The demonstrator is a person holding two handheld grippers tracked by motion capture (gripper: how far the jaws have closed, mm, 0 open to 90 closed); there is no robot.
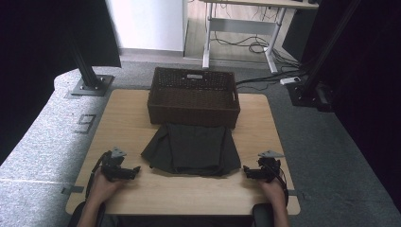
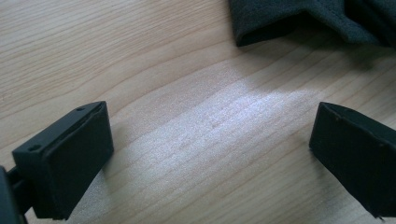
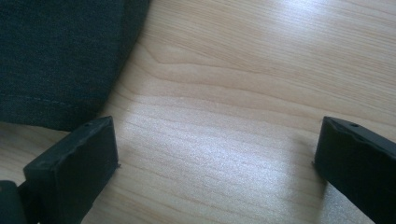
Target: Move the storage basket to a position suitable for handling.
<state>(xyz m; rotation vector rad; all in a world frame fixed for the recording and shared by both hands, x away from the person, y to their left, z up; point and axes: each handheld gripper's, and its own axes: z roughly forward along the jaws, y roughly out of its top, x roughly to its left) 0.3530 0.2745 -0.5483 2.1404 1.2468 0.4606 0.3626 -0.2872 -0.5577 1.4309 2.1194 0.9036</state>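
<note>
Lying flat, cloth [image 1: 191,148] widening nearward

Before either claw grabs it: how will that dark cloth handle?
The dark cloth is probably floppy: it lies flat, with soft folded edges. Lifted by one corner, it would likely drape and unfold. It looks thin, so likely light, and pushing may bunch it on the wooden table.

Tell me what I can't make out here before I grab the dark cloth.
- Basket floor: high view, near wall hides it; contents unknown.
- Cloth folds and layers: high view, too dark and small.
- Cloth: left gripper view, cut off by top edge.
- Cloth: right gripper view, cut off by left and top edges.
</note>
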